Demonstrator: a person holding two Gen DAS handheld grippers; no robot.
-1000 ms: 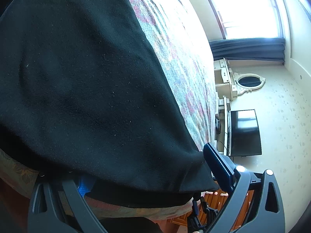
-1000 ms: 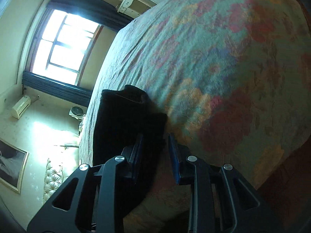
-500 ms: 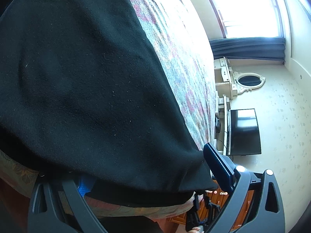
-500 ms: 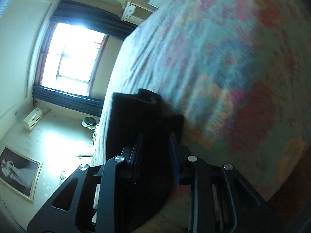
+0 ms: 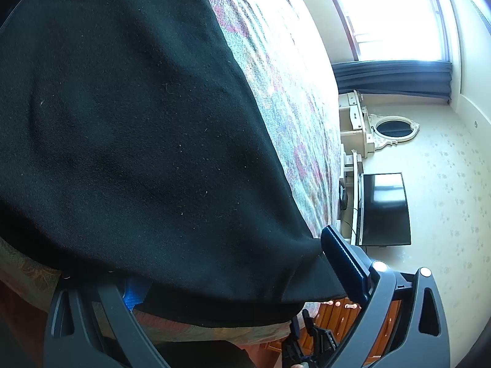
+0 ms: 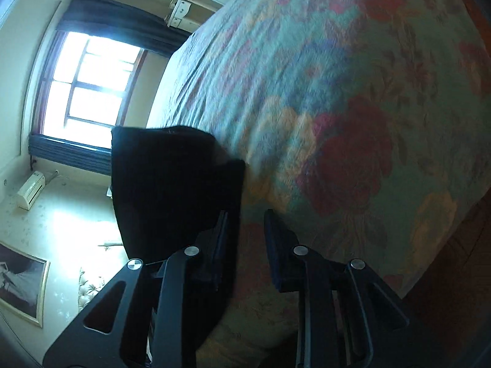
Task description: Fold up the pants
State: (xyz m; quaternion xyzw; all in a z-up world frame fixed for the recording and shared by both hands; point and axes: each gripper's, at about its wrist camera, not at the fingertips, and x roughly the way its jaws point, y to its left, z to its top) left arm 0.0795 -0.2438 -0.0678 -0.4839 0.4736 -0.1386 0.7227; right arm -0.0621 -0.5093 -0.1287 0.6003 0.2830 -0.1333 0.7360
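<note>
Both grippers' fingers spread: left (image 5: 233, 279) around black pants (image 5: 138, 138), right (image 6: 245, 239) beside them.

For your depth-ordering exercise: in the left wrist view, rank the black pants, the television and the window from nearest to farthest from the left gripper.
1. Black pants: draped over the left gripper, filling the left of the view.
2. Television: against the wall, right of the bed.
3. Window: top right, above the dark curtain, farthest.
</note>
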